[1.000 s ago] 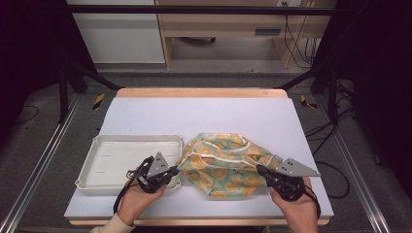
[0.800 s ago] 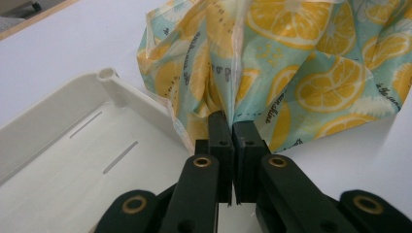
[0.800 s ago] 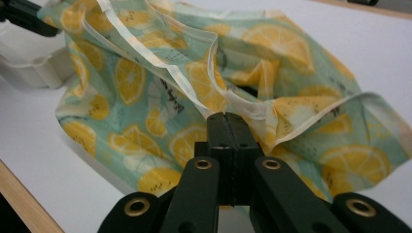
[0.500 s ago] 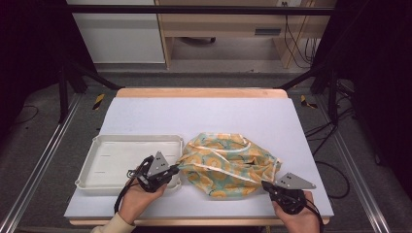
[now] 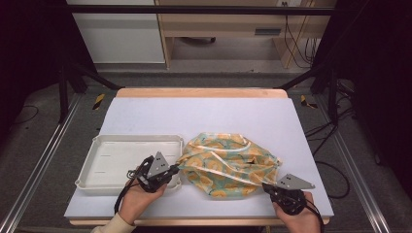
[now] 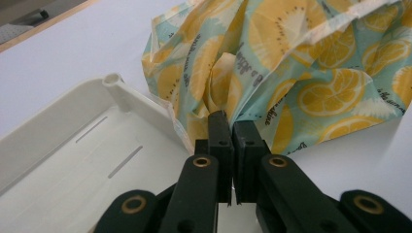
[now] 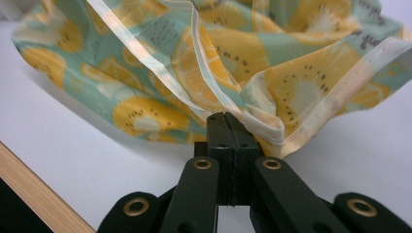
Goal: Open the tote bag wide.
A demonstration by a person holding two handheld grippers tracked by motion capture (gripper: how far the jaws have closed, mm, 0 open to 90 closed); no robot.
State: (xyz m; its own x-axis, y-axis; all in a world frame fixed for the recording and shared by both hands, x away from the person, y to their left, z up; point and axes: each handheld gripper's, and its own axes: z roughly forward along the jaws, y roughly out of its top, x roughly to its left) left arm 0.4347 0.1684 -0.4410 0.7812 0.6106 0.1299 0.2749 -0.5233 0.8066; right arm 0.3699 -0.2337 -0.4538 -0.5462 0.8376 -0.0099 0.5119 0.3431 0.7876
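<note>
Lemon-print cloth (image 5: 228, 165) bunched up on the table (image 5: 204, 116), touching the right rim of the white tray (image 5: 111, 160). Left gripper (image 5: 171, 171) clamped tight on a fold at the cloth's tray-side edge, jaws over the tray's near right corner. Right gripper (image 5: 266, 186) pinched shut on the hemmed corner at the cloth's far side from the tray, low by the table's front edge

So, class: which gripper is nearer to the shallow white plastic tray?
Left. The left gripper sits at the shallow white plastic tray's near right corner; the right gripper is across the fruit-print cloth, well apart.
</note>
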